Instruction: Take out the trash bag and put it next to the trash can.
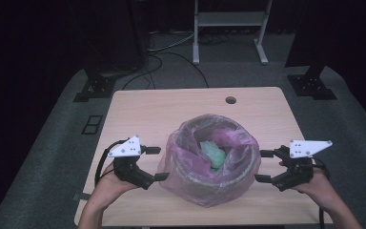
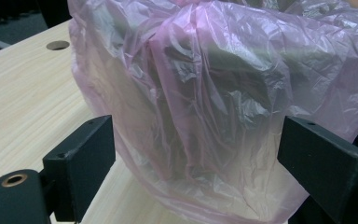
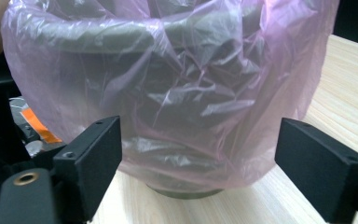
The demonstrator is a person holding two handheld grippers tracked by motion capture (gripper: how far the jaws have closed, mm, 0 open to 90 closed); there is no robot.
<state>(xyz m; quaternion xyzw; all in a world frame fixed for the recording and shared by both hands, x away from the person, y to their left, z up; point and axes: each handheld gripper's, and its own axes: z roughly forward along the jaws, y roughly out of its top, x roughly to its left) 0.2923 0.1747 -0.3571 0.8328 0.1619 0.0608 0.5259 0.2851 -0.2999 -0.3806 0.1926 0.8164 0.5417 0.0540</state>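
High view showed the bin (image 1: 209,160) near the table's (image 1: 138,109) front edge, its pink bag (image 1: 174,164) already draped over the rim with green waste (image 1: 214,153) inside. Left gripper (image 1: 156,163) and right gripper (image 1: 265,166) flanked the bin with jaws spread, grasping nothing. Judging by this, lining looked done; gathering or lifting the bag remained.

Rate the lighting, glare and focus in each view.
High view: the table is evenly lit, the room behind is dark, and the picture is a little soft. Left gripper view: the pink bag is crisp, with pale sheen on its creases. Right gripper view: the bag looks hazier, and the near claw is slightly blurred.
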